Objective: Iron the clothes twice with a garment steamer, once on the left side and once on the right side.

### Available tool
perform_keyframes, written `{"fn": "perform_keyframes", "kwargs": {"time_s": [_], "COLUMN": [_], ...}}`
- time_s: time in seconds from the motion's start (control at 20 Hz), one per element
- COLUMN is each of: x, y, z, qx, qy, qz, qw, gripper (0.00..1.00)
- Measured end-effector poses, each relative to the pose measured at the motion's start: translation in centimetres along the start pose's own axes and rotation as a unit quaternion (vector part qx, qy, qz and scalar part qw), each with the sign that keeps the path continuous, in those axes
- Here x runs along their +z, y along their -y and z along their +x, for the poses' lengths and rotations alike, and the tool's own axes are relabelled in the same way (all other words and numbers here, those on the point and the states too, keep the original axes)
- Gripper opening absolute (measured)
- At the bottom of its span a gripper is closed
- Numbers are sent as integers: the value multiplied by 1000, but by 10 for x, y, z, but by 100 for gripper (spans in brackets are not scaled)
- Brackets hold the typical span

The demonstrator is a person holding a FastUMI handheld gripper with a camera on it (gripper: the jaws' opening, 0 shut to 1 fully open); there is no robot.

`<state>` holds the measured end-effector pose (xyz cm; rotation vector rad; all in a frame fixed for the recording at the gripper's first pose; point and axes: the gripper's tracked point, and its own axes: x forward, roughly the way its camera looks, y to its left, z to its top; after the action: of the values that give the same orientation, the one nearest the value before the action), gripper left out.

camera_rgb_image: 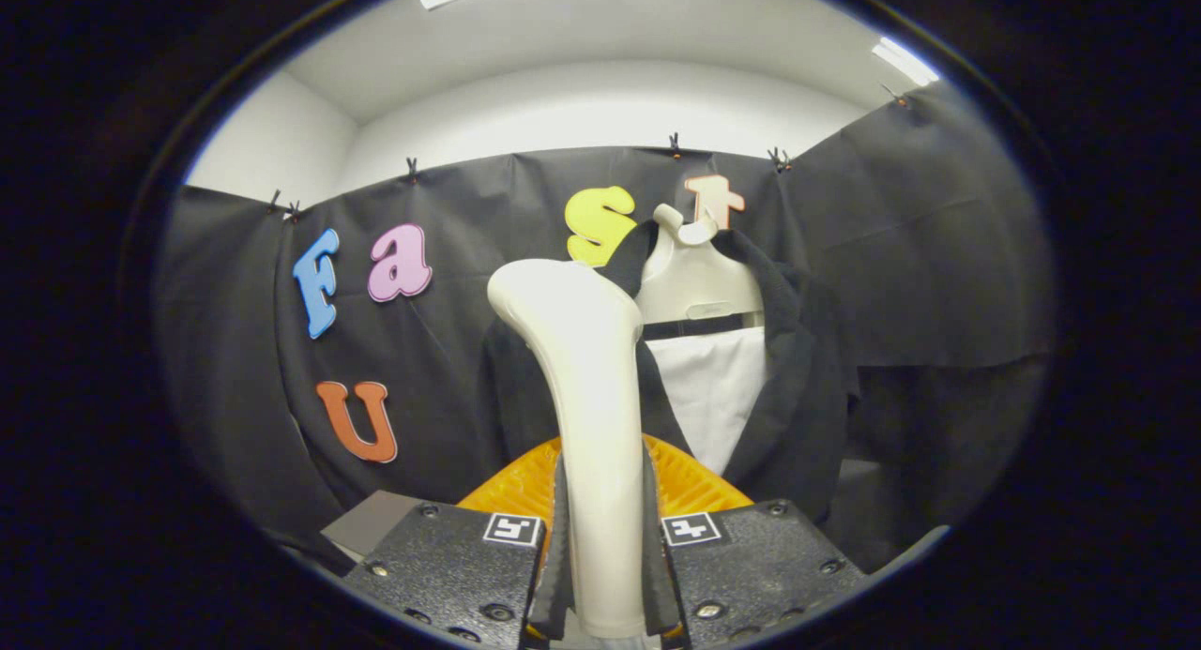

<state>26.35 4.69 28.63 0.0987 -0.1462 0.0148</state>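
Observation:
A cream-white garment steamer (586,369) stands upright between my fingers, its handle running up from them and its head tilted toward the left at the top. My gripper (600,547) is shut on the steamer's handle, a finger pressing on each side. Beyond the steamer a dark jacket (798,387) hangs open on a white hanger form (694,279), with a white panel (713,397) showing between its lapels. The steamer's head sits in front of the jacket's left side and hides part of it.
An orange ribbed piece (685,481) lies just behind the fingers at the foot of the jacket. A grey flat surface (371,523) shows left of the fingers. The booth's black cloth wall (938,256) closes in behind and on both sides.

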Motion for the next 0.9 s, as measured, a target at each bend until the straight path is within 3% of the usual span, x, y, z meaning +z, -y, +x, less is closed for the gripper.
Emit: {"fn": "perform_keyframes", "kwargs": {"time_s": [0.9], "x": [-115], "y": [47], "z": [-1], "qx": [-31], "qy": [-77], "qz": [-49], "qw": [995], "gripper": [34]}}
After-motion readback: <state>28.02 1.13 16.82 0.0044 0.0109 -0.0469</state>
